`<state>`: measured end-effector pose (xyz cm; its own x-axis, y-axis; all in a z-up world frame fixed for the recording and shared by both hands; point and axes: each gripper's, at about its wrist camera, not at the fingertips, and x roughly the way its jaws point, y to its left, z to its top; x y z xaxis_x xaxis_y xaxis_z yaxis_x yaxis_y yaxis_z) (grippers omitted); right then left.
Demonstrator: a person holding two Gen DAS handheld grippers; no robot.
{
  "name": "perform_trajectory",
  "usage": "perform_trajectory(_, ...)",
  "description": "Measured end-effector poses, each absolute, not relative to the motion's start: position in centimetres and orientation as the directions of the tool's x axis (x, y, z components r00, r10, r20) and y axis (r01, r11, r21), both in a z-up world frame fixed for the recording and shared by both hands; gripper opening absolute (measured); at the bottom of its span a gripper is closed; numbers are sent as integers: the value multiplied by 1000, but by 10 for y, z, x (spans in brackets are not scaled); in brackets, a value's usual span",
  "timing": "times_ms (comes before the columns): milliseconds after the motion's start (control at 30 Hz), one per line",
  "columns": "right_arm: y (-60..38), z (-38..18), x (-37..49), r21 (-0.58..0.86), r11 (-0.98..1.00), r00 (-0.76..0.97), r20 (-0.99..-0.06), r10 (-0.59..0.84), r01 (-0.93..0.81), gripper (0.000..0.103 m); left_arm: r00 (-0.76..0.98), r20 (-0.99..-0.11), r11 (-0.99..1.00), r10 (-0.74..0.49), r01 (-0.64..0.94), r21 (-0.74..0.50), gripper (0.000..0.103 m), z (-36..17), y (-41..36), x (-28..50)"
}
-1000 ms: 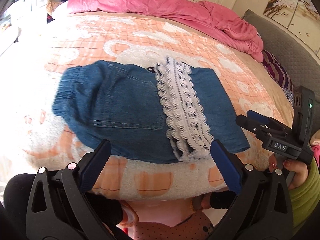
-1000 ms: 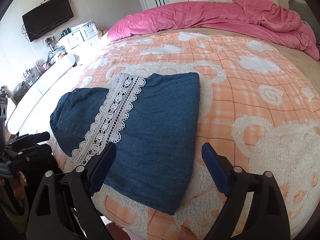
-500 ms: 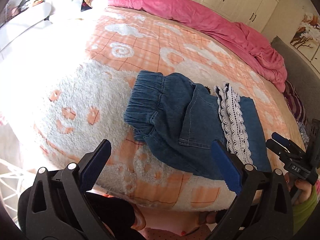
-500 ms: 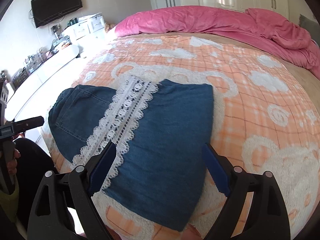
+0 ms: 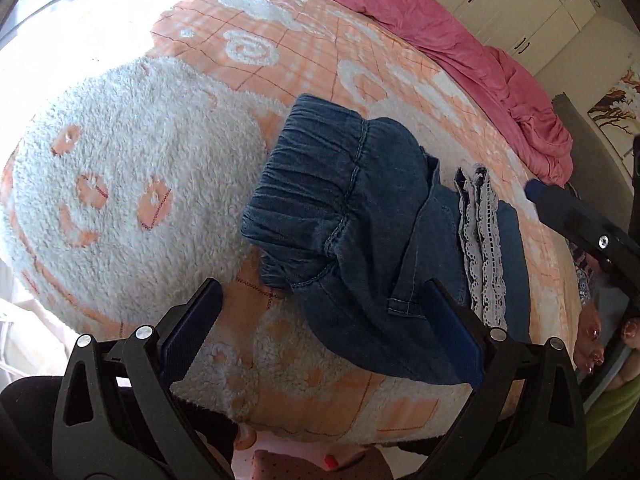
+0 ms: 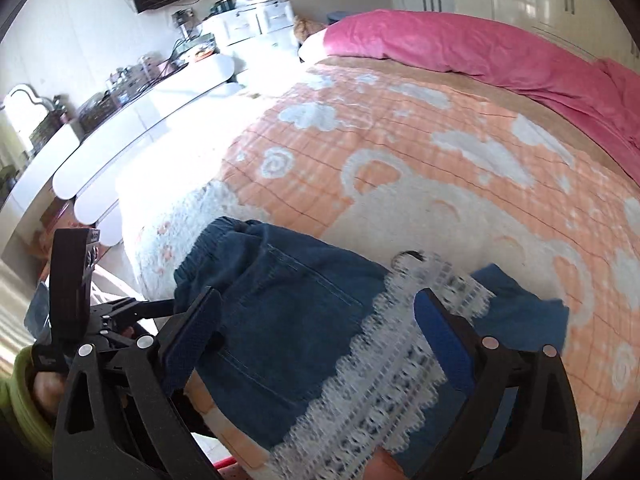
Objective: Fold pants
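Folded blue denim pants [image 5: 360,240] with a white lace hem [image 5: 480,248] lie near the front edge of the bed. In the left wrist view the elastic waistband [image 5: 304,184] faces me. My left gripper [image 5: 324,328] is open and empty, just short of the waist end's near corner. In the right wrist view the pants [image 6: 288,312] and the blurred lace band [image 6: 384,360] lie between the fingers of my right gripper [image 6: 320,332], which is open and low over them. The left gripper also shows there [image 6: 120,308] at the left.
The bed carries a peach and white fluffy blanket [image 5: 160,160] and a pink duvet [image 6: 480,48] at its far side. White drawers and a cluttered counter [image 6: 120,92] stand left of the bed. Wardrobes [image 5: 520,12] line the far wall.
Both grippers have swung left and moved closer to the pants. The left view now faces the waistband end. The right gripper has dropped low over the lace band. The pants have not moved.
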<state>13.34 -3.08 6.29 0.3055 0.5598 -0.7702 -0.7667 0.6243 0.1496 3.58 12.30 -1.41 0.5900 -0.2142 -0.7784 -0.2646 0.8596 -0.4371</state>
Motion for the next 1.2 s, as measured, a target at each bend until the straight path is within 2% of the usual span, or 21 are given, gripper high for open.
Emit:
perform_trajectory(33, -17, 60, 137, 153, 608, 277, -786, 552, -779, 97, 592, -775, 854, -220, -267, -446, 93, -14, 124, 36)
perform_trajectory(100, 5, 54, 140, 141, 588, 244, -815, 525, -796, 97, 601, -759, 832, -250, -268, -486, 79, -16, 128, 36)
perform_trajectory(167, 22, 47, 143, 133, 571, 217, -836, 504, -810, 97, 601, -746, 805, -287, -270, -527, 73, -18, 132, 36)
perform_trajectory(233, 33, 42, 146, 129, 559, 202, -847, 492, -819, 97, 606, -736, 799, -300, -262, -541, 61, -19, 132, 36)
perform_trajectory(367, 56, 34, 159, 164, 543, 150, -860, 487, -824, 97, 608, -730, 788, -312, -263, -556, 55, -21, 132, 35)
perform_trajectory(600, 90, 9, 172, 212, 523, 63, -886, 460, -826, 96, 618, -725, 788, -303, -265, -555, 55, -21, 129, 31)
perform_trajectory(633, 93, 3, 173, 229, 520, 42, -888, 458, -823, 92, 618, -724, 785, -306, -266, -559, 55, -21, 129, 31)
perform_trajectory(667, 93, -1, 173, 244, 510, 23, -887, 462, -825, 81, 619, -722, 782, -309, -267, -563, 55, -22, 129, 30)
perform_trajectory(700, 93, -4, 172, 263, 500, 1, -884, 467, -825, 55, 620, -721, 781, -310, -267, -565, 55, -22, 129, 30)
perform_trajectory(733, 91, -6, 172, 271, 502, -3, -882, 471, -822, 48, 620, -720, 780, -310, -267, -566, 55, -22, 128, 29)
perform_trajectory(867, 76, 7, 167, 285, 483, 17, -848, 530, -828, 38, 621, -719, 777, -312, -269, -570, 56, -23, 133, 28)
perform_trajectory(933, 64, 19, 168, 317, 469, 10, -820, 572, -824, 33, 627, -712, 768, -315, -273, -579, 60, -23, 133, 27)
perform_trajectory(1067, 33, 49, 167, 371, 440, 8, -756, 654, -818, 33, 655, -672, 747, -345, -241, -619, 63, -17, 124, 26)
perform_trajectory(1133, 14, 62, 165, 383, 426, 15, -729, 684, -820, 33, 663, -655, 754, -363, -203, -624, 59, -13, 114, 27)
perform_trajectory(1167, 6, 66, 164, 386, 421, 18, -719, 695, -821, 33, 672, -632, 751, -385, -170, -638, 49, -9, 107, 27)
perform_trajectory(1200, -3, 71, 164, 384, 420, 28, -709, 704, -822, 33, 681, -615, 751, -399, -142, -644, 48, -6, 101, 27)
